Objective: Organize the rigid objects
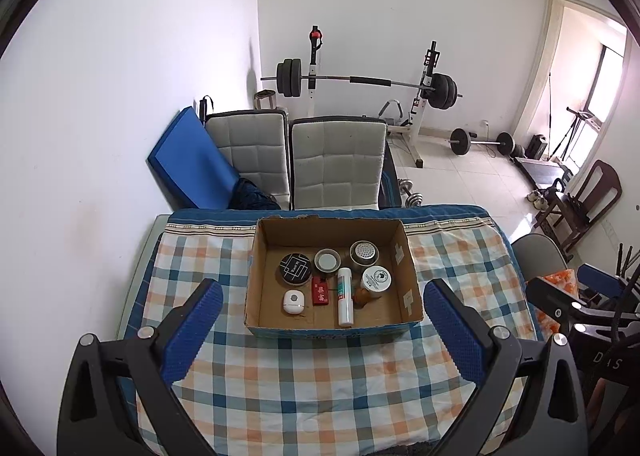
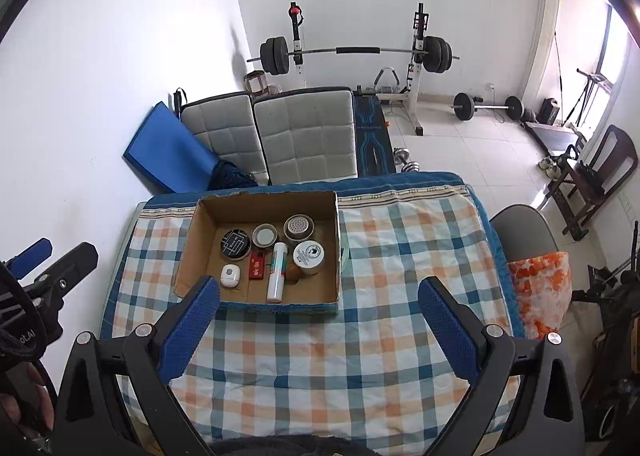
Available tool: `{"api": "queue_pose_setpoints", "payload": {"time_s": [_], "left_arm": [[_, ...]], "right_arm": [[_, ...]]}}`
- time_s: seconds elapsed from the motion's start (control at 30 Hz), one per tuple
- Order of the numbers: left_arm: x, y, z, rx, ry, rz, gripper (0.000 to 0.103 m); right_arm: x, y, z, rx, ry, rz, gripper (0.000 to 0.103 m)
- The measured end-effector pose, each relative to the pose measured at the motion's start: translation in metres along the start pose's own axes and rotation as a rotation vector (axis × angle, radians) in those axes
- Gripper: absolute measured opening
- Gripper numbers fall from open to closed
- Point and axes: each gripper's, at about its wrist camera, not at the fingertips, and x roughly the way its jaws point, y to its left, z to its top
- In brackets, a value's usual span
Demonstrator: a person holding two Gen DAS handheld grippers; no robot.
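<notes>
Cardboard box [image 1: 406, 256] is sitting on the checked tablecloth [image 1: 304, 384], holding a black round tin [image 1: 295, 267], two tape rolls [image 1: 327, 260], a white-lidded jar [image 1: 376, 278], a white tube [image 1: 345, 296] lying flat, a red packet [image 1: 320, 291], a small white oval device [image 1: 294, 301] and a small brown item [image 1: 362, 297] touching the tube. Left gripper [image 1: 324, 308] and right gripper [image 2: 319, 302] are both hovering above the cloth on the near side of the box, jaws spread wide and gripping nothing, the left gripper's blue-padded fingers [image 1: 454, 330] framing the box
</notes>
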Motion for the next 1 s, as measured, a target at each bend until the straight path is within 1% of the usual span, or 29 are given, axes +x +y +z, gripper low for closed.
{"api": "queue_pose_setpoints", "payload": {"time_s": [0.17, 1.0], "left_arm": [[0.0011, -0.0015, -0.0005, 0.008, -0.001, -0.003, 0.103], [-0.0022, -0.0022, 0.0015, 0.009, -0.008, -0.013, 0.103]], "right_arm": [[-0.0035, 0.0046, 0.0007, -0.009, -0.02, -0.012, 0.101], [-0.0105, 0.007, -0.0017, 0.01, -0.039, -0.042, 0.101]]}}
